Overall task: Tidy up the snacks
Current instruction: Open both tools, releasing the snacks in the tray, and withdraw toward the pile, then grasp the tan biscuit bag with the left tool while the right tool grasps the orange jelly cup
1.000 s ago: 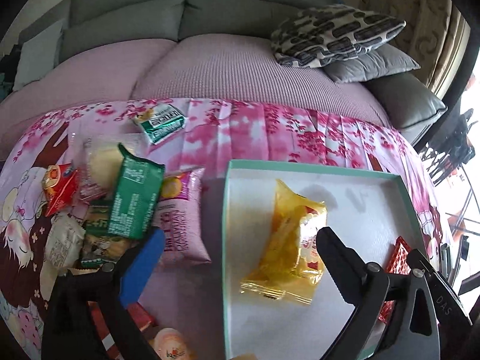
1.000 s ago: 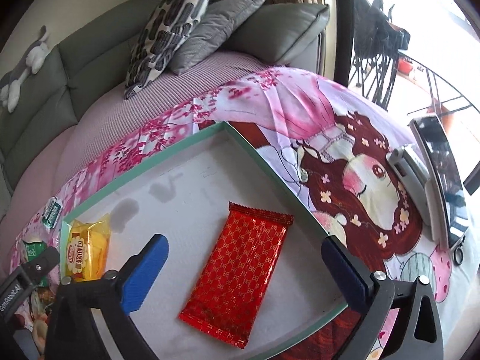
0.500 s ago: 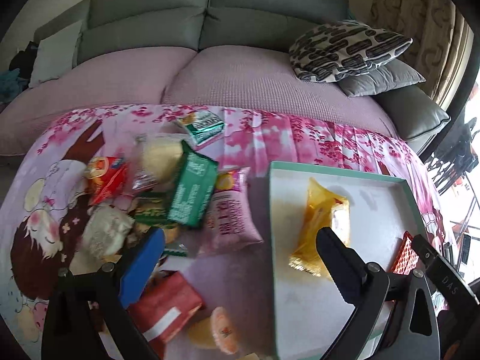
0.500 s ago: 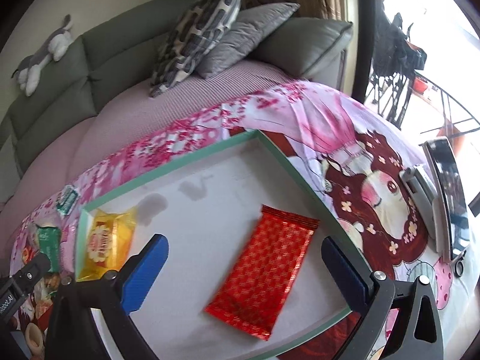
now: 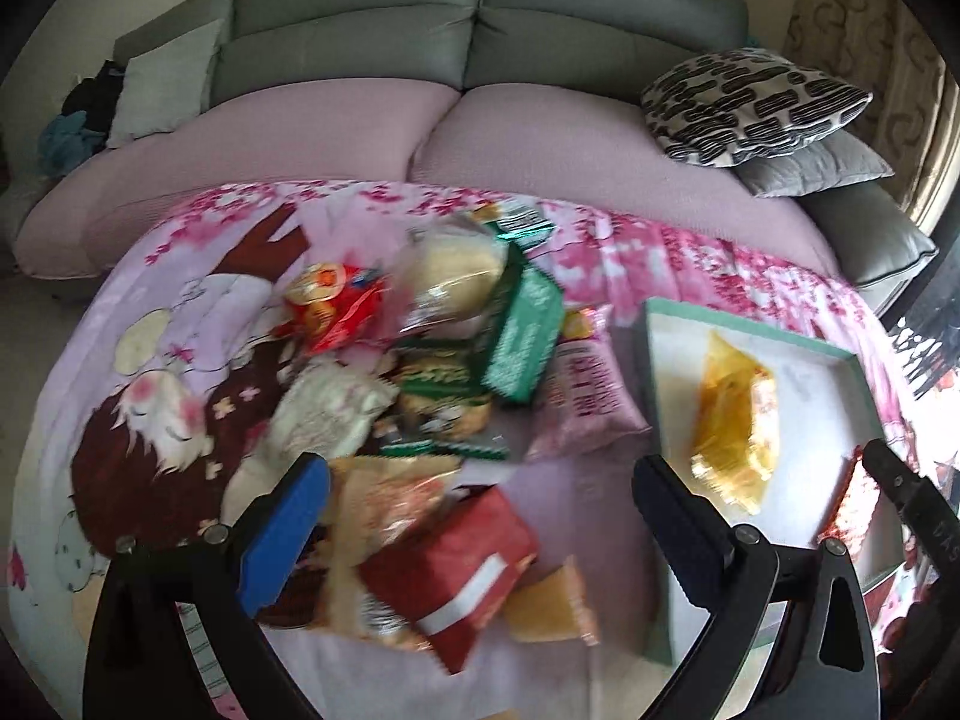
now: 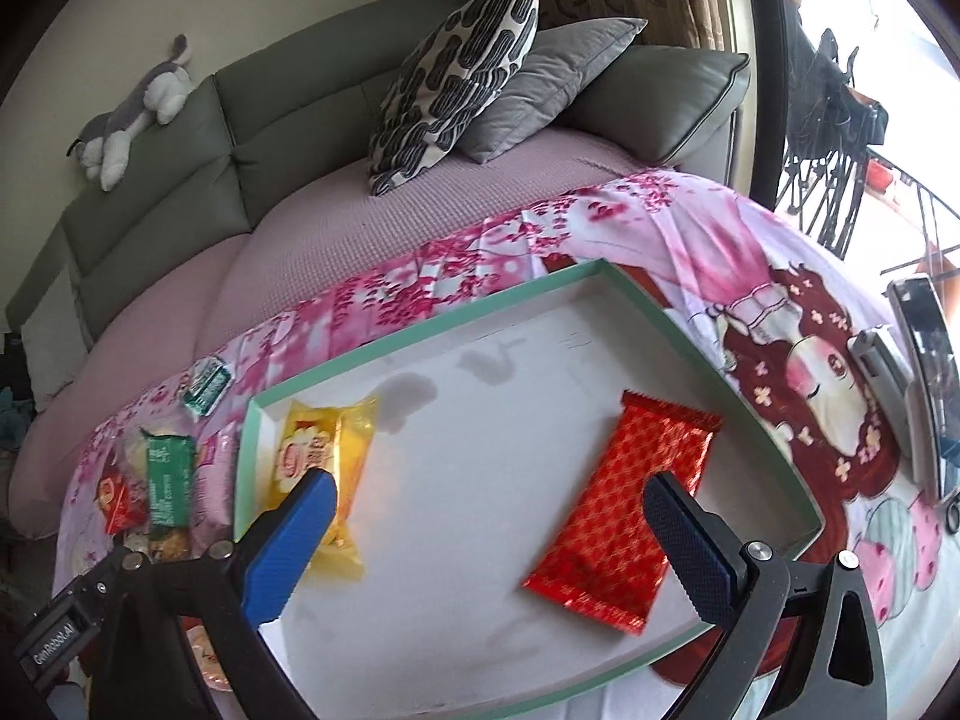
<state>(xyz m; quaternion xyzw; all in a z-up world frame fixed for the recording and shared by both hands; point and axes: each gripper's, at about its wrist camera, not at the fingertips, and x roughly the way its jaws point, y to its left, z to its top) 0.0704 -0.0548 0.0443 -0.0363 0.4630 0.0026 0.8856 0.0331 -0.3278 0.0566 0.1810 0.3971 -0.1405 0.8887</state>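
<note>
Grey sofa [image 5: 480,18] at back, mauve seat cover, patterned cushion [image 5: 756,102] over a grey cushion [image 6: 540,90]. Plush toy [image 6: 132,114] lies on the sofa back.

Pink printed cloth [image 5: 180,312] covers the near surface. On it, a shallow tray [image 6: 432,336], green rim, white floor.

In tray: red wrapper [image 6: 624,504] flat toward its right side; yellow packet [image 6: 324,450] at its left end, just inside the rim. The two lie well apart.

Snack pile [image 5: 432,372] on the cloth, left of the tray, packets overlapping. Topmost: green pack [image 5: 522,336], tilted, leaning on a pale round bun pack [image 5: 450,276]. Pink bag [image 5: 582,396] just beside the tray's left rim. Red box [image 5: 450,570] nearest the left camera, blurred. Small green-white sachet [image 6: 207,384] lies apart, toward the sofa.

Phone [image 6: 924,348] on a stand at the cloth's right edge.

Left gripper [image 5: 480,510]: jaws spread wide, holding nothing, above the pile's near edge. Right gripper [image 6: 486,534]: jaws spread wide, holding nothing, above the tray floor between the yellow packet and red wrapper.
</note>
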